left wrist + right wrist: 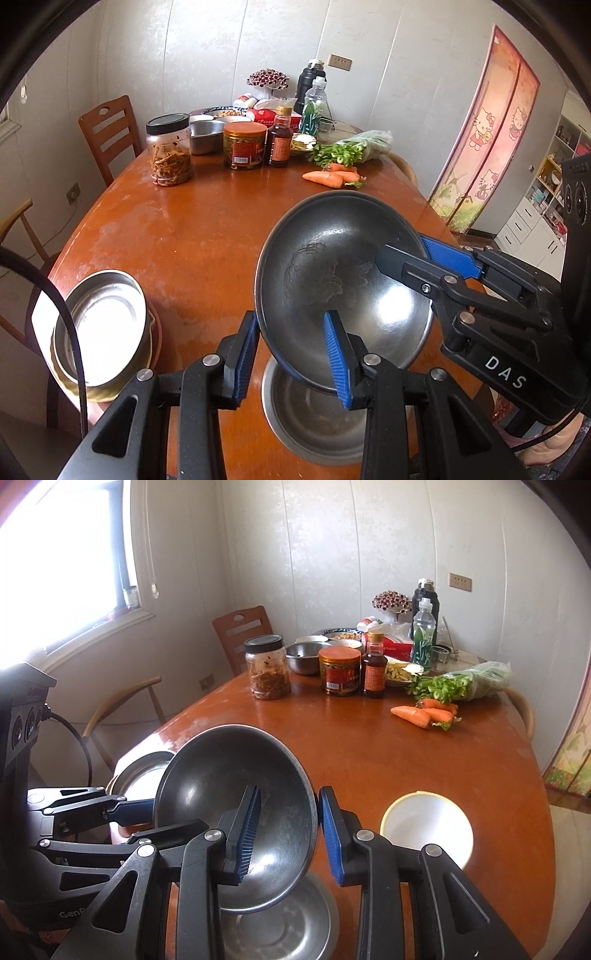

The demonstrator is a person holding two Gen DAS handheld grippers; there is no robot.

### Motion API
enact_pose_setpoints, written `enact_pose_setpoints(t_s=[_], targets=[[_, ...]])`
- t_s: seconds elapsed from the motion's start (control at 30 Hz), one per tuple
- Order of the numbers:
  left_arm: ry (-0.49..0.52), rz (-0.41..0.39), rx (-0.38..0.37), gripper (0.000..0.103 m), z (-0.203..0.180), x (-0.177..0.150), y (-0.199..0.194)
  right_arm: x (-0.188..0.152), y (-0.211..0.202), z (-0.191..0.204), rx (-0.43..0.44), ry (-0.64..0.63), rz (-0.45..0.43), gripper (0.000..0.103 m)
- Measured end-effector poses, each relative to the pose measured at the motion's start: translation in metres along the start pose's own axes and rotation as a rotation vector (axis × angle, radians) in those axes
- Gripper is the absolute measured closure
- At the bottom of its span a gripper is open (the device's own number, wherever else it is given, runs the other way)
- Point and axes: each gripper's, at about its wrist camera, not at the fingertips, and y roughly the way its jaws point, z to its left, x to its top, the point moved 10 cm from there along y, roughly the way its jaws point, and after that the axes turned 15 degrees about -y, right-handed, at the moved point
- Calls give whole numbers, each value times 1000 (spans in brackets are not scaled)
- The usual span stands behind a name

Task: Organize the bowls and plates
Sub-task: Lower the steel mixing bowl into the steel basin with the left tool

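A wide steel bowl (332, 258) (221, 775) hangs tilted over the near end of the brown table (207, 229), and both grippers hold it. My left gripper (290, 332) is shut on its near rim, one pad inside and one outside. My right gripper (290, 794) is shut on the opposite rim, and shows from the side in the left wrist view (402, 251). Directly beneath lies another steel bowl (310, 421) (295, 923) on the table. A stack of bowls (103, 325), steel on top of yellow, stands at the left edge. A white bowl (426, 827) with a yellow rim sits to the right.
The table's far end holds jars (170, 151), a sauce bottle (280, 140), a steel bowl (205, 136), drink bottles, bagged greens (351, 147) and carrots (327, 177). Wooden chairs (110, 133) stand along the left side. A cabinet (543, 206) stands beyond the table's right side.
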Motion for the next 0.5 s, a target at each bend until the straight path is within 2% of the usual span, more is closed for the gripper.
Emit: enact_pose_setpoints(t_s=[0.5], targets=[[48,4,3,67,-7,-52,-18,-45,-37,25,-27,10,-7,69]])
